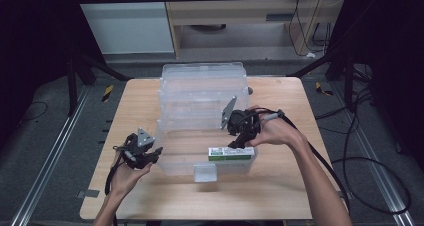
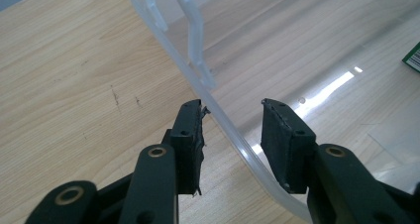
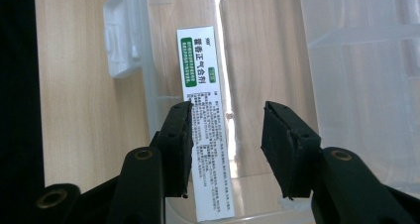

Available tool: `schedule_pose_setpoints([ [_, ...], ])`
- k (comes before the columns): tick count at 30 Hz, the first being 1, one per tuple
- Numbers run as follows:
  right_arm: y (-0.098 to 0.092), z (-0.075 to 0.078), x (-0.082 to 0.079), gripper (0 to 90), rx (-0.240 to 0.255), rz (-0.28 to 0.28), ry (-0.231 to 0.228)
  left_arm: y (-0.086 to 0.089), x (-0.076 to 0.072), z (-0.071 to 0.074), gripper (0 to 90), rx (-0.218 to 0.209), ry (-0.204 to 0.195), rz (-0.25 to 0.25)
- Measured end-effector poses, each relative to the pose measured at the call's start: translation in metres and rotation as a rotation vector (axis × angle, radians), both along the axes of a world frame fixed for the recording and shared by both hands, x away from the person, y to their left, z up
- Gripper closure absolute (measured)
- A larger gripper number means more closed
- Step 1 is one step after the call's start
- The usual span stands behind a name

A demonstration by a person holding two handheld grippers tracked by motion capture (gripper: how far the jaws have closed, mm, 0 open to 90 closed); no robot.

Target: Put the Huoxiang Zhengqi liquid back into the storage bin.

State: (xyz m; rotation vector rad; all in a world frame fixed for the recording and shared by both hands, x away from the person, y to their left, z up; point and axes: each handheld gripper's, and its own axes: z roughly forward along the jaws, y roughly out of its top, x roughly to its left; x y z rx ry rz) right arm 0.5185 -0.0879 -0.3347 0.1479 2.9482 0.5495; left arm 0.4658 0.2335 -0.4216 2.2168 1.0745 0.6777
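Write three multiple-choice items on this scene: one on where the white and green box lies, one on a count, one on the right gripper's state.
1. The white and green box lies:
A. inside the clear bin
B. on the floor
C. on the bin's lid

2. Grippers in the high view:
A. one
B. two
C. three

3. The right gripper is:
A. shut on the box
B. open above the box
C. shut on the lid

Key: 1 A, bin walls surround it. 2 B, one in each hand. 3 B, the pads stand apart with the box below.
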Motion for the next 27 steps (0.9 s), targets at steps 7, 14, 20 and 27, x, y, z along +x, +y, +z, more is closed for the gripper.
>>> schedule_pose_setpoints([
  [7, -0.002, 0.007, -0.011, 54.8, 0.032, -0.013, 0.011, 0.0, 0.0, 0.0, 59.2, 0.001, -0.002, 0.001],
  [14, -0.001, 0.007, -0.02, 52.5, 0.058, -0.025, 0.028, 0.0, 0.0, 0.0, 59.1, 0.003, -0.003, 0.0],
  [20, 0.004, 0.002, -0.03, 50.8, 0.081, -0.006, 0.026, 0.0, 0.0, 0.0, 58.7, 0.006, -0.005, 0.0],
  [27, 0.01, -0.004, -0.036, 49.5, 0.109, 0.002, 0.03, 0.0, -0.001, 0.0, 58.8, 0.006, -0.004, -0.001],
])
